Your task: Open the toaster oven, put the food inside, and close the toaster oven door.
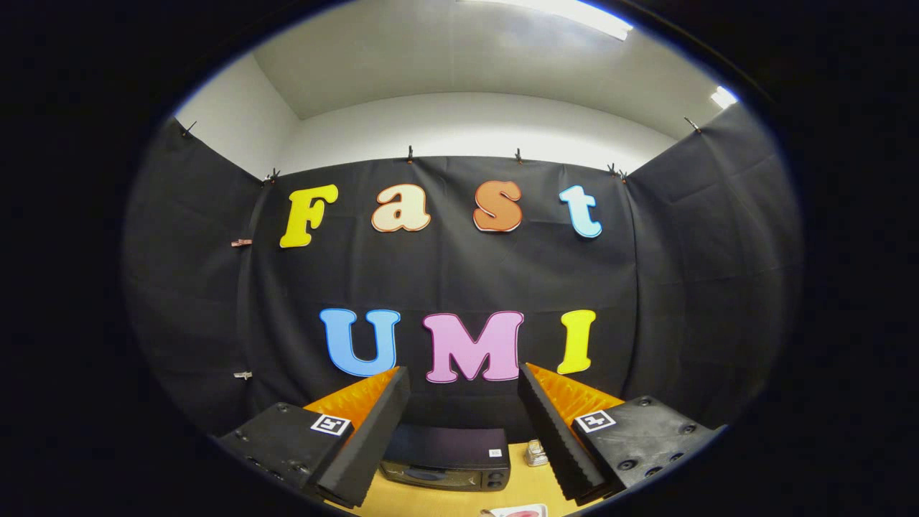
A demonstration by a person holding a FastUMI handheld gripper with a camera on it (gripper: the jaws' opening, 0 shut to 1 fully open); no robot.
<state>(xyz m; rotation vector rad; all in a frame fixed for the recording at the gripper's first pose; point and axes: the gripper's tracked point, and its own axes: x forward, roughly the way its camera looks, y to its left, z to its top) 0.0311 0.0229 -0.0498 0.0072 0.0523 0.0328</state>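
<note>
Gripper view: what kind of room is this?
Probably a recording booth: black cloth walls clipped up, a wooden table with a toaster oven, and the open gripper held above it.

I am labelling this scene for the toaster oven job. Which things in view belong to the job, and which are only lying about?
Belong to the job:
- toaster oven, door closed, between the fingers
- gripper, open, holding nothing
- plate, near edge, possibly the food

Lying about:
- small silvery object beside the oven
- wooden table

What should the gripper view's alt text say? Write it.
The gripper hangs open and empty above a wooden table, jaws spread wide. Below and beyond them sits a closed black toaster oven, with a small silvery object beside it.
</note>
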